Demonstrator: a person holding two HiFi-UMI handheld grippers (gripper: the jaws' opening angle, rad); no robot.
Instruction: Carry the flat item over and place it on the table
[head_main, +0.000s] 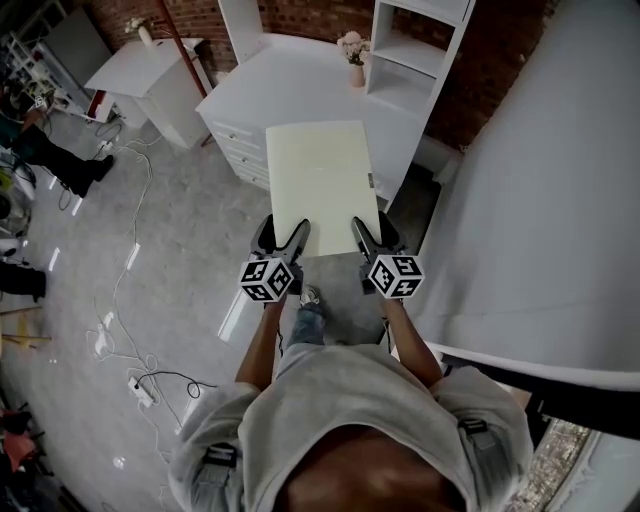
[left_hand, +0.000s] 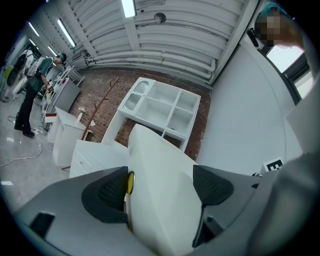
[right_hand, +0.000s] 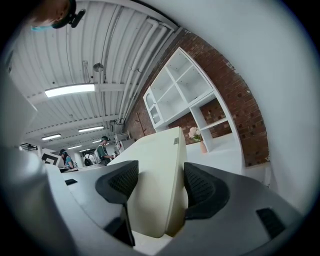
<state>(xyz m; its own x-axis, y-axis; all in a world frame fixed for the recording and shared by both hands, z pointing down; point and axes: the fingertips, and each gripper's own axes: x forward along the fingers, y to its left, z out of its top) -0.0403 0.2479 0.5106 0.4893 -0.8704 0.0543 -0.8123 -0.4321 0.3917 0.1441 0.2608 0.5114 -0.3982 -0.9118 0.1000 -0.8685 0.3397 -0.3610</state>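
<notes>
Cream panel (head_main: 320, 180), near edge clamped by left gripper (head_main: 283, 236) and right gripper (head_main: 373, 232) jaws

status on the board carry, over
Left hand-held gripper and right hand-held gripper both shut on board, near edge. Board airborne at white table, not down yet. Flower vase at table's back, likely no obstacle.

- A red brick wall (head_main: 305, 18) is seen behind white shelving (head_main: 420, 50).
- The grey floor (head_main: 180, 240) is strewn with cables (head_main: 118, 290).
- A white worktop (head_main: 300, 85) with drawers is set near a small white cabinet (head_main: 150, 75).
- A strip light (left_hand: 128, 7) is mounted on the ribbed ceiling (left_hand: 175, 30).
</notes>
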